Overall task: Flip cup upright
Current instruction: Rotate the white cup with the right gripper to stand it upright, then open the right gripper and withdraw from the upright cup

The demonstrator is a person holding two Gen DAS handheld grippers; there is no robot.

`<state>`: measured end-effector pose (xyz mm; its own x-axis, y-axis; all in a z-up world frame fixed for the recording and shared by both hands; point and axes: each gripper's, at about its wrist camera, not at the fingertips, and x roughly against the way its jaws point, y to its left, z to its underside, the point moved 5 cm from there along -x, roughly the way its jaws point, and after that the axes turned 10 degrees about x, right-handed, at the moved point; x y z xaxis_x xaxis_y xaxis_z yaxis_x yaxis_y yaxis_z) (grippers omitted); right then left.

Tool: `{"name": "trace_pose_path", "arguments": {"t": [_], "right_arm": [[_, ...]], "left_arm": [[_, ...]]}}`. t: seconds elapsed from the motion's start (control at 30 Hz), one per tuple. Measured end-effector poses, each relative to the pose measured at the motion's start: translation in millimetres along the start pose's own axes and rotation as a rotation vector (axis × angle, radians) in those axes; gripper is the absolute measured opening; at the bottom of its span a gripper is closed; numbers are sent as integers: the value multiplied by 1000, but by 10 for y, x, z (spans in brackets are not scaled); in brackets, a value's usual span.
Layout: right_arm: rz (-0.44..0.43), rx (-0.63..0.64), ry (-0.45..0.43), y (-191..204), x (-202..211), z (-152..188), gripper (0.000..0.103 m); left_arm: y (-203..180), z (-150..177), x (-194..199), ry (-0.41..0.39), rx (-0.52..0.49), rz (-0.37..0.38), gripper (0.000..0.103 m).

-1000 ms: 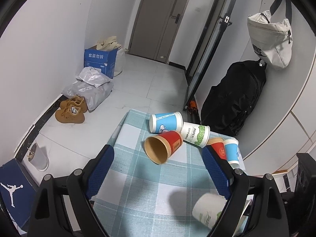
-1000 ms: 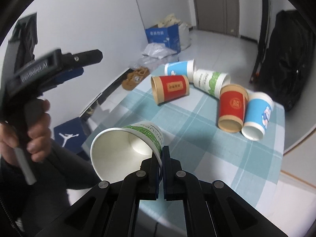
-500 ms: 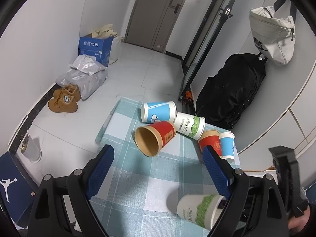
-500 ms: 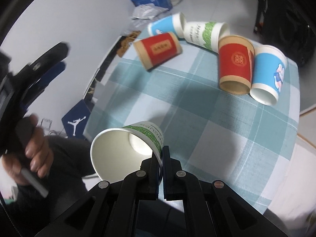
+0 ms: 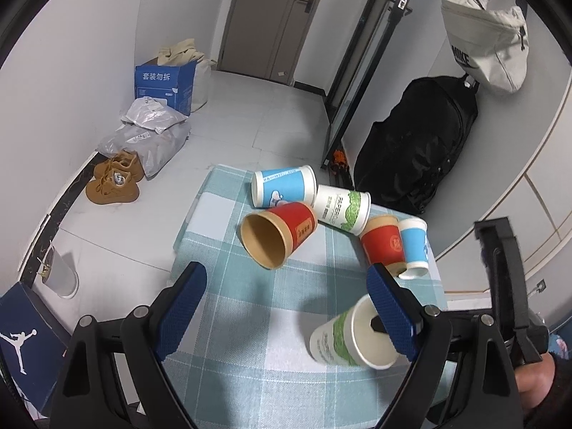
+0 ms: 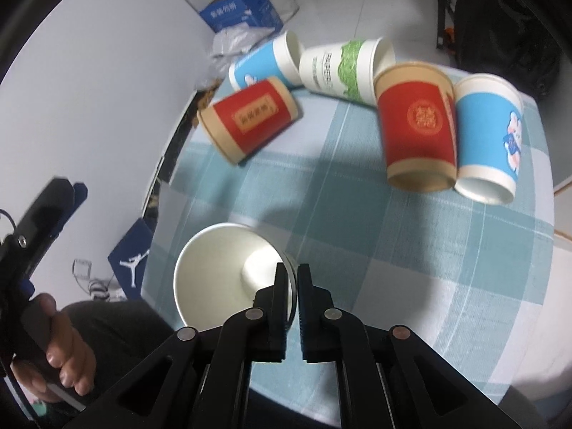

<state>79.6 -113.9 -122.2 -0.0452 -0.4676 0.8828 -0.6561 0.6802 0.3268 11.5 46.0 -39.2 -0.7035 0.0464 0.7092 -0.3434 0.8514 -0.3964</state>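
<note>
1. The table [image 5: 228, 321], draped in a teal-and-white check cloth, fills the near half of both wrist views, with five paper cups lying on their sides in a cluster at its far edge.
2. The left gripper [image 5: 289, 311] hangs wide open above the cloth, its blue pads [image 5: 186, 296] gripping nothing; the near red cup [image 5: 279, 232] lies beyond its fingers, mouth turned toward the camera.
3. The right gripper [image 6: 293, 307] is clamped on the rim of the white-and-green cup [image 6: 228, 271], one finger inside the wall and one outside. The cup sits at the table's near right, tilted, its mouth up toward the right wrist camera.
4. Far behind it lie a blue cup [image 6: 264, 60], a green-banded cup [image 6: 343, 68], a second red cup [image 6: 414, 125] and a second blue cup [image 6: 489, 136], the last two touching side by side.
5. A second ago the held cup was turned far more on its side and higher off the cloth; it now stands closer to upright and lower over the table, while the fallen five have not shifted.
</note>
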Motion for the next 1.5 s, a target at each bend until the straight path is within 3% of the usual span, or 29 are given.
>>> {"name": "trace_pose_path", "arguments": {"t": [0.07, 0.13, 0.2, 0.3, 0.4, 0.63, 1.1, 1.33, 1.5], "right_arm": [[0, -5, -37, -9, 43, -2, 17], [-15, -32, -104, -45, 130, 20, 29], [-4, -36, -177, -69, 247, 67, 49], [16, -41, -327, -123, 499, 183, 55], [45, -42, -416, -143, 663, 298, 56], [135, 15, -587, -8, 999, 452, 69], [171, 61, -673, 89, 1118, 616, 80], [177, 47, -662, 61, 1069, 668, 83], [177, 46, -662, 41, 1057, 661, 84]], "left_arm": [[-5, 39, 0, 5, -11, -1, 88], [-17, 75, 16, 3, -30, -10, 88], [-29, 95, 48, -2, -41, -10, 88], [-61, 125, 89, -8, -53, -6, 88], [-92, 135, 131, -22, -57, 7, 88], [-210, 189, 198, -69, -82, 5, 88], [-285, 196, 318, -129, -78, 12, 88], [-293, 215, 303, -142, -97, -37, 88], [-299, 208, 306, -142, -90, -20, 88]]}}
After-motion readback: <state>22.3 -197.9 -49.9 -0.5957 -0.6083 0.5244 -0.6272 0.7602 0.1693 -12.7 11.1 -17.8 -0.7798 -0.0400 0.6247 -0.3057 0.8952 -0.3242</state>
